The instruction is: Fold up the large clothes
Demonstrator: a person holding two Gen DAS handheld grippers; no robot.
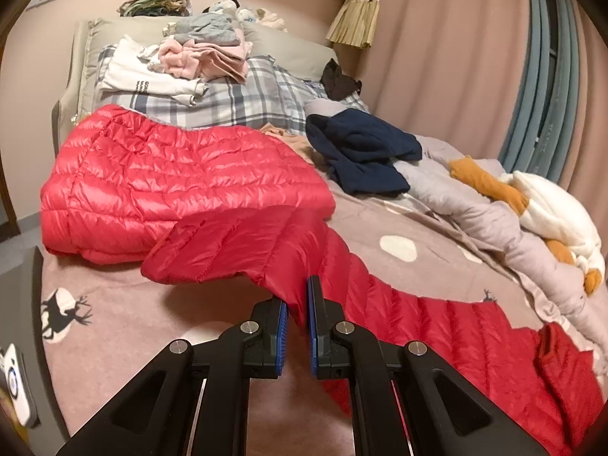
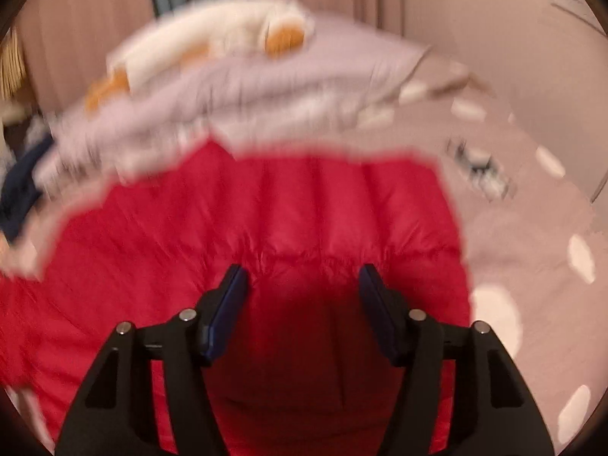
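1. Left wrist view: left gripper (image 1: 297, 306) jaws pinch a fold of the red jacket (image 1: 182, 186), which lies half-folded on the bed (image 1: 125, 323); one part trails near right.
2. Right gripper (image 2: 304, 285) jaws stand apart over the jacket, gripping nothing.
3. Judged: folding is midway; navy garment (image 1: 361, 155) waits, folded pile (image 1: 197, 57) sits far.
4. White top (image 1: 152, 76) bears print, unreadable.
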